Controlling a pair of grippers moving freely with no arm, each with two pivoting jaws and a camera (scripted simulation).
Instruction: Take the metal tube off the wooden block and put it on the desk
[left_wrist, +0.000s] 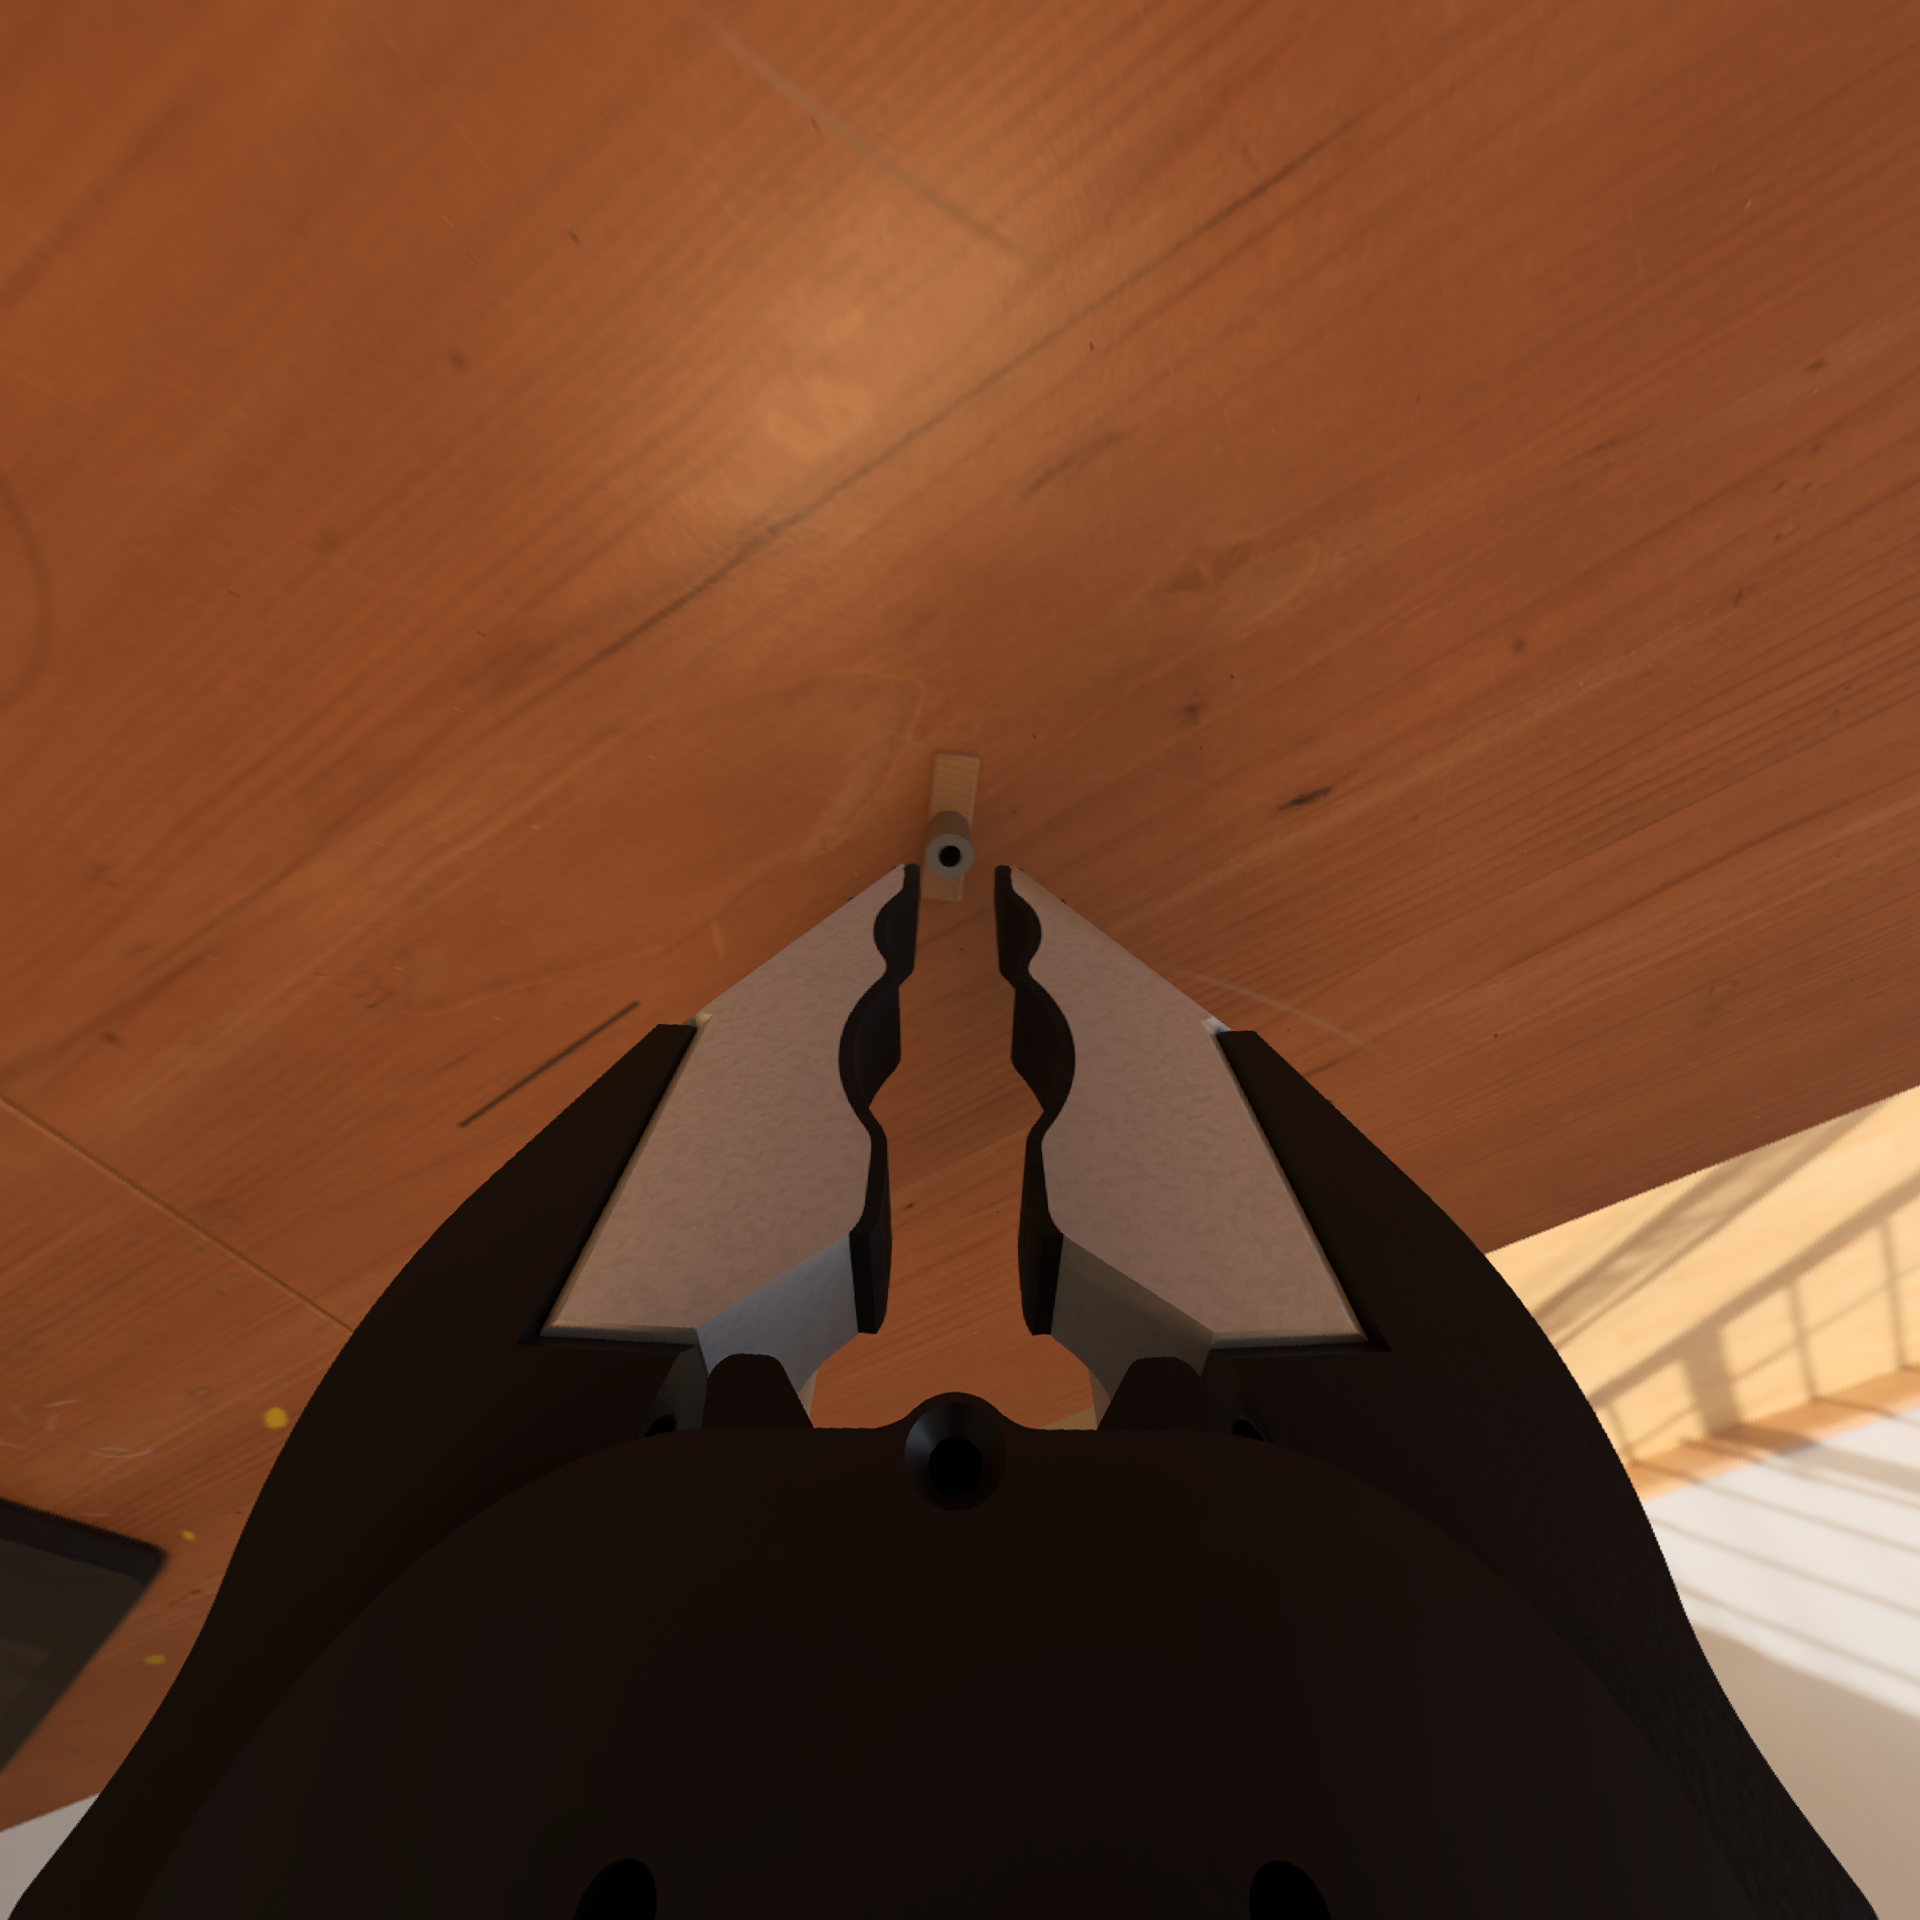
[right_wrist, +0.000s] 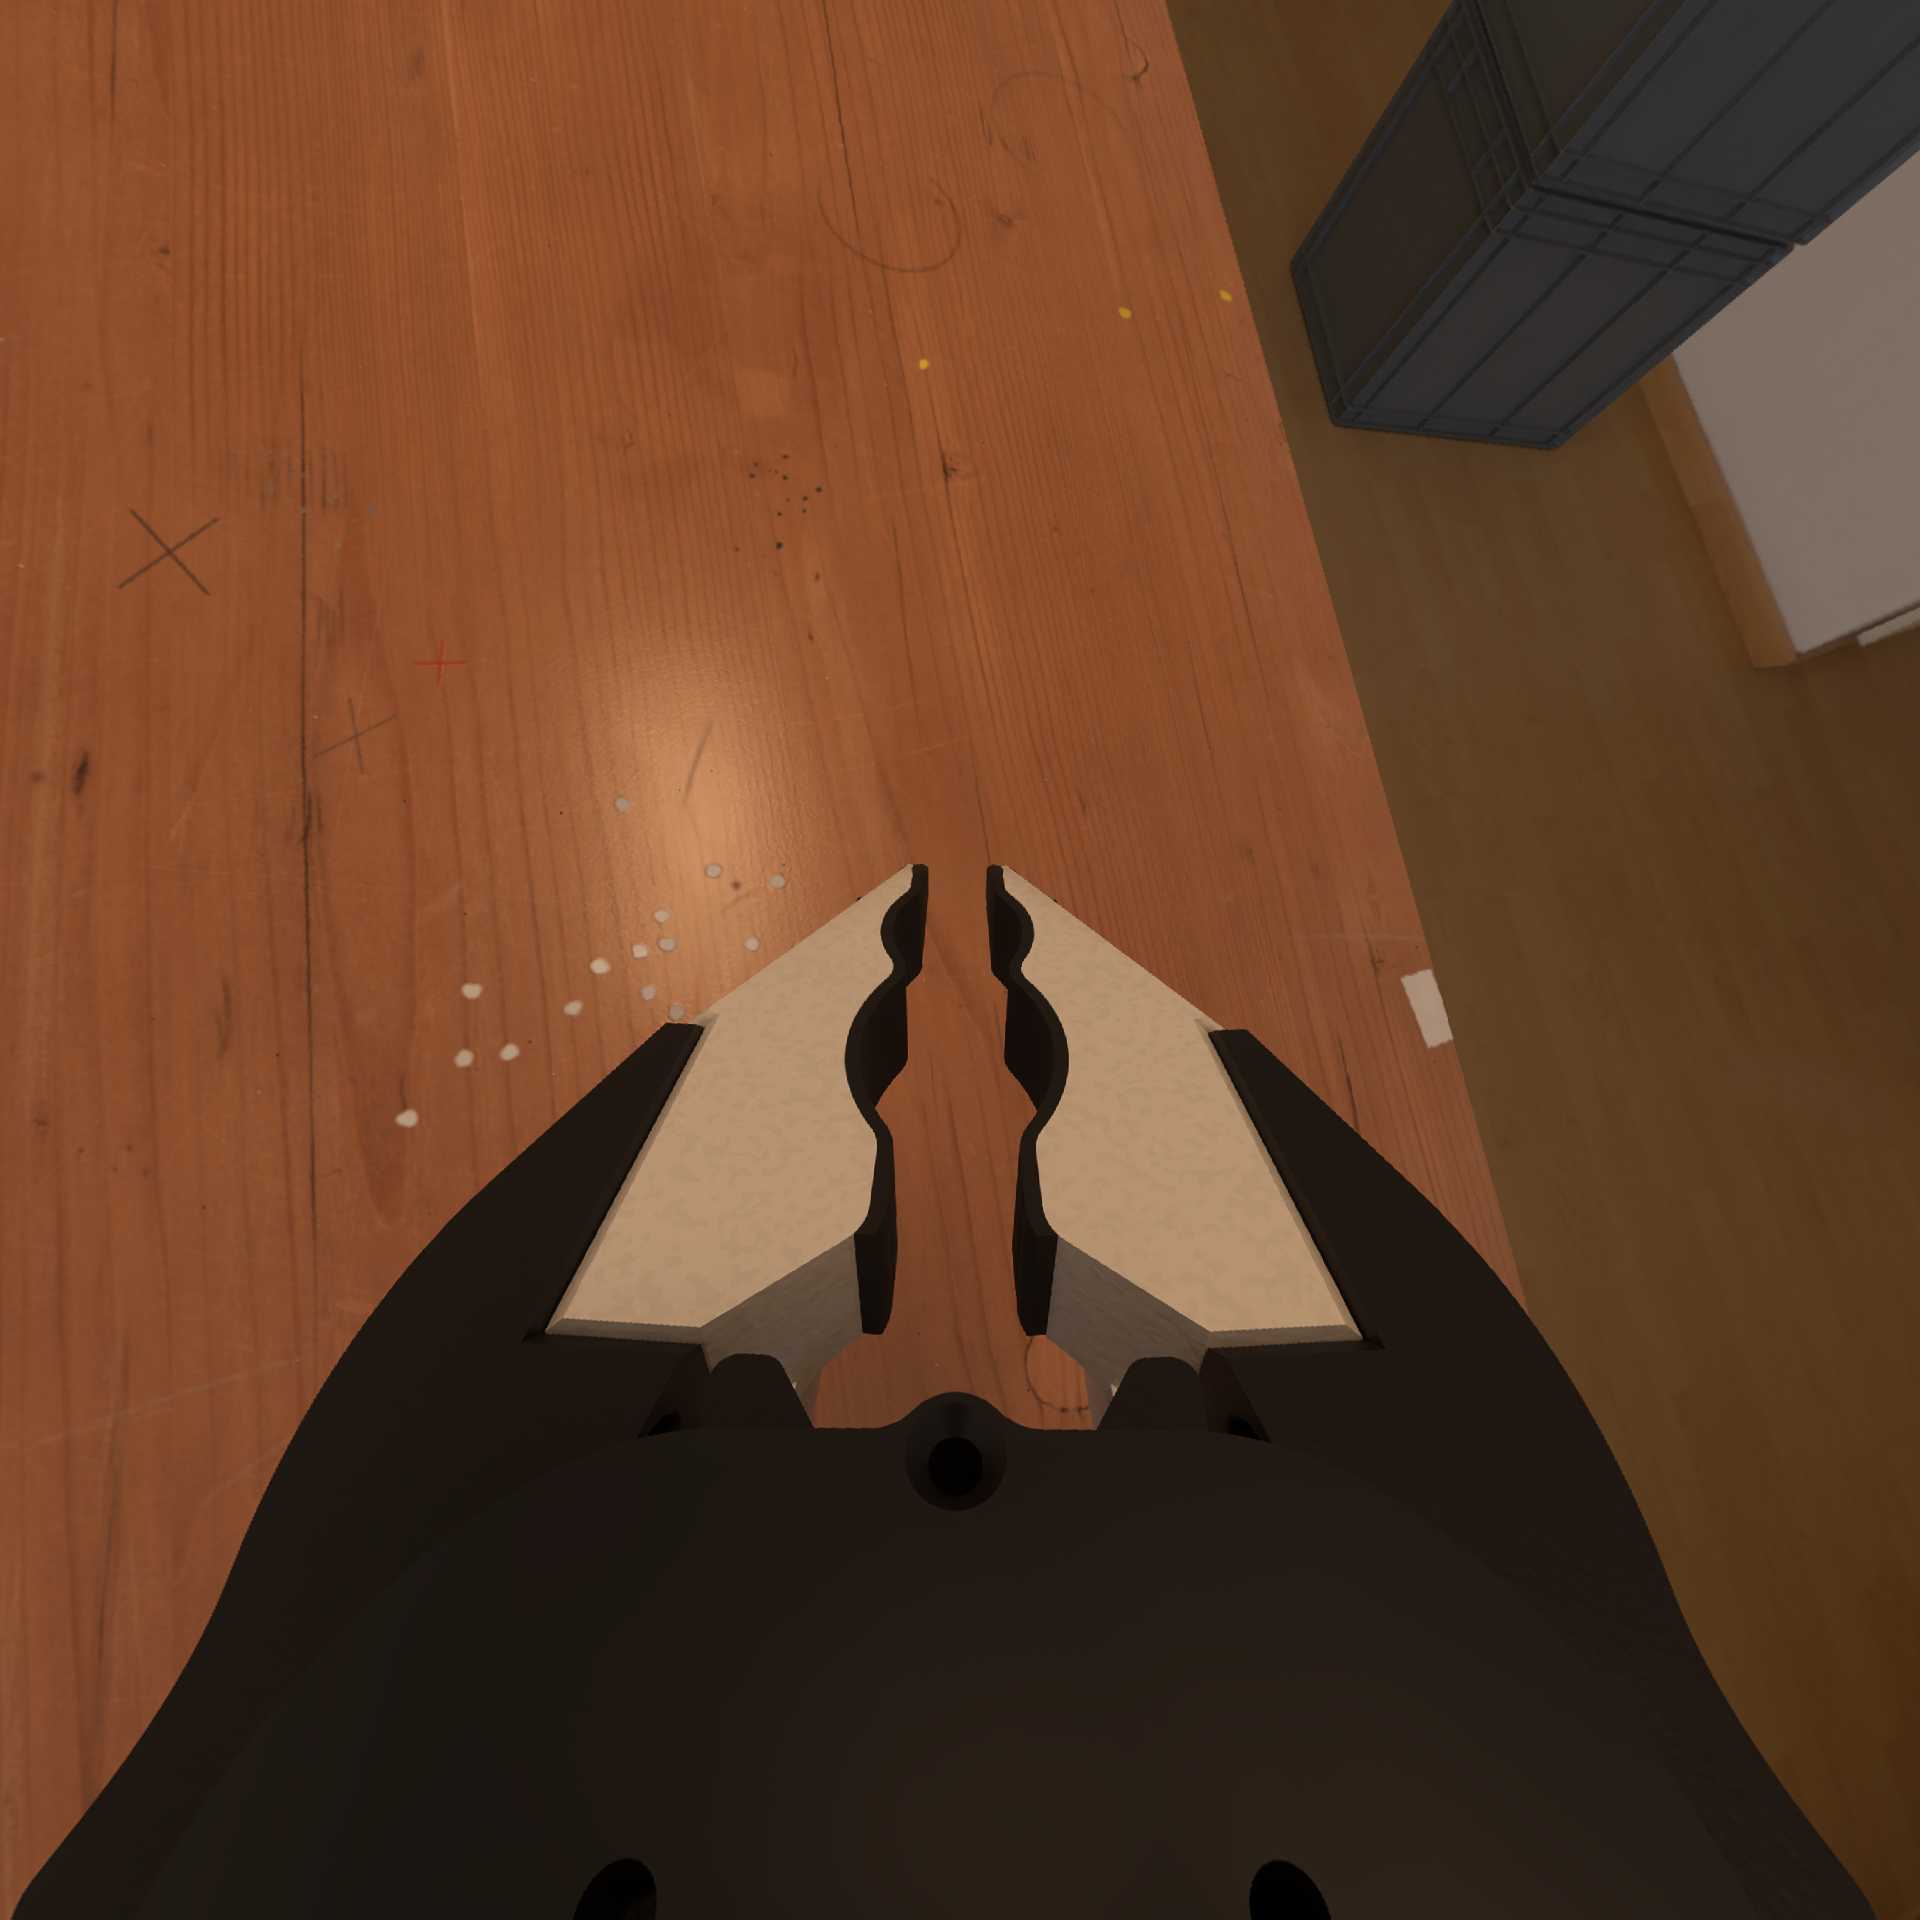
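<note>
Metal tube (left_wrist: 949, 854), hollow grey cylinder, atop pale wooden block (left_wrist: 955, 781); left gripper (left_wrist: 956, 883), right gripper (right_wrist: 956, 883) fingers parted, empty.

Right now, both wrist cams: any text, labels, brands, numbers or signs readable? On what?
No readable words, numbers or brands in either view.
On the desk: a dark drawn cross, a second dark cross and a small red cross; marks only, no letters.
The white tag at the desk edge: looks blank.
The metal tube, wooden block and dark crate: no markings visible.
</note>
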